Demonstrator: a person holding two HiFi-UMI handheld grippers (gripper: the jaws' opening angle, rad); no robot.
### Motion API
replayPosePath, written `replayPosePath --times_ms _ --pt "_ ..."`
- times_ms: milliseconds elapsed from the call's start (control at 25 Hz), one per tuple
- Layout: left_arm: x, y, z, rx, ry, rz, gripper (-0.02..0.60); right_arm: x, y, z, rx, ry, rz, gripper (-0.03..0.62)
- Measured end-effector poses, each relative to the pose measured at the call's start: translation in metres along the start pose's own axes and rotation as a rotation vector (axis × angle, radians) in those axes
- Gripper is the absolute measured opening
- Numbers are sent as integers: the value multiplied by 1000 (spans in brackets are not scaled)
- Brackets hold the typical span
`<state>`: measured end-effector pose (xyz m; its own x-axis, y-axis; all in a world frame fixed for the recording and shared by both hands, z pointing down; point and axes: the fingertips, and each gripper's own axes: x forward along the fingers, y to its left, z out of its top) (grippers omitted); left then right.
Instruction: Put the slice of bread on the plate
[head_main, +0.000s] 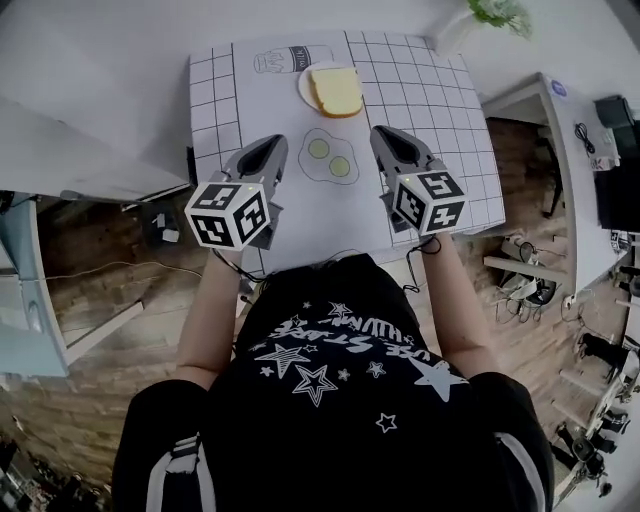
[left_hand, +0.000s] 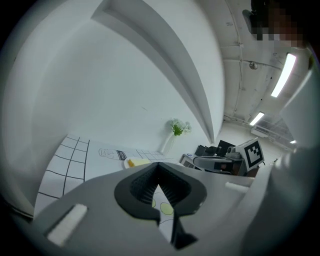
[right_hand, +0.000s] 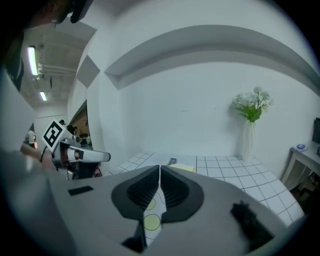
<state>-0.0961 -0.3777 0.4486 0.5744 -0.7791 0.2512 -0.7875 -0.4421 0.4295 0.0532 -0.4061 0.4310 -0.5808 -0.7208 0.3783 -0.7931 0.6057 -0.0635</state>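
Judging from how things lie now, little can go wrong: the bread (head_main: 337, 90) lies on the plate (head_main: 303, 88) in the upper middle of the head view, on the far part of the table (head_main: 450, 110). It covers the plate's right side, so I cannot tell whether a corner hangs over the rim. The one risk I see is a careless forward sweep of either gripper, which could push the slice or the plate aside; nothing else looks near enough to disturb it. The left gripper (head_main: 272, 143) and the right gripper (head_main: 385, 133) hang well apart from the plate, in the middle of the frame, one on each side of the drawn eggs (head_main: 329, 156). They point away from the person and a little downward. Both tongs are closed and empty, with jaws together and nothing between them.
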Motion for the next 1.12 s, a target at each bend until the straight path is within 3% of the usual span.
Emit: replayPosePath --times_ms 320,600,1120 --pt "-13 -41 1 45 -20 -44 9 -49 3 12 53 -98 -2 15" --pt "-48 -75 -11 48 -41 -2 9 -110 23 -18 90 -115 10 15" --pt "-129 -176 -41 124 -98 -7 9 -221 64 -44 103 -180 54 15"
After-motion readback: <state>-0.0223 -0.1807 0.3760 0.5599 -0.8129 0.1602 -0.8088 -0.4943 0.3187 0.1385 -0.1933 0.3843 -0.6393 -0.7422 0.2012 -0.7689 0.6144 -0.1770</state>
